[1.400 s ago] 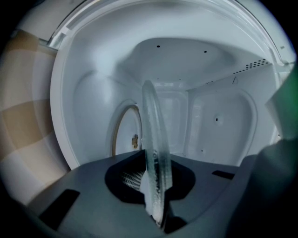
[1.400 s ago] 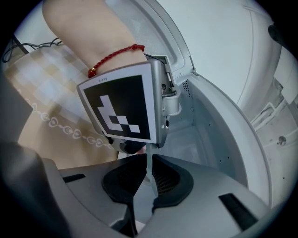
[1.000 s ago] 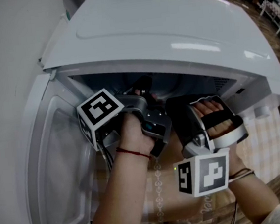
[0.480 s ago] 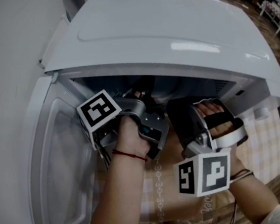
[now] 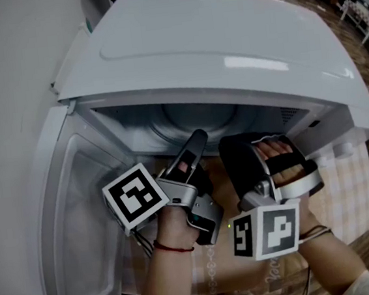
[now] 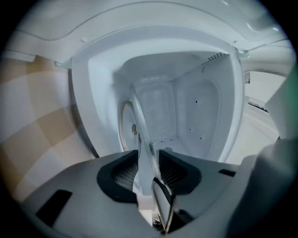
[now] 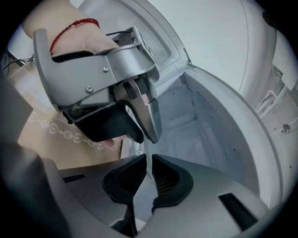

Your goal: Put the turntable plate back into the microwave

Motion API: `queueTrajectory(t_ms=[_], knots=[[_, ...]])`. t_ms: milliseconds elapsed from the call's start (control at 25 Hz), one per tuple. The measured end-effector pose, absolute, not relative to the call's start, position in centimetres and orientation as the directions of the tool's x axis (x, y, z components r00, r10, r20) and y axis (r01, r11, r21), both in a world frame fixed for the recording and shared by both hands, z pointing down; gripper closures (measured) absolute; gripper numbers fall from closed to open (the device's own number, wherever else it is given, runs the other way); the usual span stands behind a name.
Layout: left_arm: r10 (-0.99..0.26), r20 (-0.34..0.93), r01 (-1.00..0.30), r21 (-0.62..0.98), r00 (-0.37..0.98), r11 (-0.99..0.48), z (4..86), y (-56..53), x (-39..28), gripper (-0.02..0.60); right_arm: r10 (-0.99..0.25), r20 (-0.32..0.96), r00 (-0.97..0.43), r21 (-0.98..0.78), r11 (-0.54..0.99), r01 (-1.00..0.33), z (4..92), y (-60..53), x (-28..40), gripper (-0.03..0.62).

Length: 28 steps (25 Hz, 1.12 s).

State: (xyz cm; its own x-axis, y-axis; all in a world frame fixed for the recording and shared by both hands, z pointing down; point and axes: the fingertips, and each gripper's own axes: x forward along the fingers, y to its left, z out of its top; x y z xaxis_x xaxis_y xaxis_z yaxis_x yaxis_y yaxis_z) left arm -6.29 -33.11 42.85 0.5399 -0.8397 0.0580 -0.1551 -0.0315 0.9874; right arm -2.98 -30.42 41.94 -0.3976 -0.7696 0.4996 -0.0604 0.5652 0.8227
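Note:
The clear glass turntable plate (image 5: 202, 118) hangs level in the mouth of the white microwave (image 5: 226, 41), just above the cavity floor (image 6: 125, 122). My right gripper (image 5: 229, 144) is shut on the plate's near rim (image 7: 148, 157), which shows as a thin glass edge between the pads (image 7: 160, 179). My left gripper (image 5: 197, 139) sits beside it on the left, outside the cavity. It is rolled onto its side, so the plate (image 6: 140, 116) runs edge-on between its jaws. Those jaws stand wider than the glass, so my left gripper (image 6: 149, 160) is open.
The microwave door (image 5: 80, 213) hangs open at the left, close to my left hand. The cavity walls (image 6: 200, 107) are white and bare. A tan chequered cloth (image 5: 353, 178) covers the table under the microwave.
My left gripper has drawn back out of the cavity toward the person and rolled. The lit cavity and plate now show behind it. The right gripper has stayed in place.

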Motion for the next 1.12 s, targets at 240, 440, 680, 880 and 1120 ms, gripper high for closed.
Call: queueTrajectory(t_ms=[240, 440, 680, 880, 1120], knots=[[-0.858, 0.049, -0.112, 0.994, 0.511, -0.010, 42.7, -32.8, -6.7, 0.506, -0.771, 0.497, -0.397, 0.827, 0.560, -0.052, 42.1, -30.4, -3.1, 0.539], [-0.876, 0.040, -0.017, 0.999, 0.481, 0.037, 43.0, -32.8, -7.0, 0.526, -0.775, 0.494, -0.394, 0.833, 0.552, -0.040, 42.1, -30.4, -3.3, 0.533], [-0.888, 0.043, 0.021, 0.998, 0.459, 0.059, 43.4, -33.1, -7.1, 0.534, -0.776, 0.497, -0.389, 0.835, 0.550, -0.030, 42.0, -30.1, -3.5, 0.531], [-0.883, 0.044, 0.029, 0.997, 0.468, 0.065, 43.4, -33.7, -7.0, 0.534, -0.773, 0.510, -0.377, 0.823, 0.566, -0.045, 42.1, -30.6, -3.4, 0.546], [-0.883, 0.068, 0.027, 0.995, 0.465, 0.091, 44.4, -33.6, -7.2, 0.540, -0.757, 0.530, -0.382, 0.808, 0.587, -0.043, 43.1, -30.5, -3.8, 0.545]])
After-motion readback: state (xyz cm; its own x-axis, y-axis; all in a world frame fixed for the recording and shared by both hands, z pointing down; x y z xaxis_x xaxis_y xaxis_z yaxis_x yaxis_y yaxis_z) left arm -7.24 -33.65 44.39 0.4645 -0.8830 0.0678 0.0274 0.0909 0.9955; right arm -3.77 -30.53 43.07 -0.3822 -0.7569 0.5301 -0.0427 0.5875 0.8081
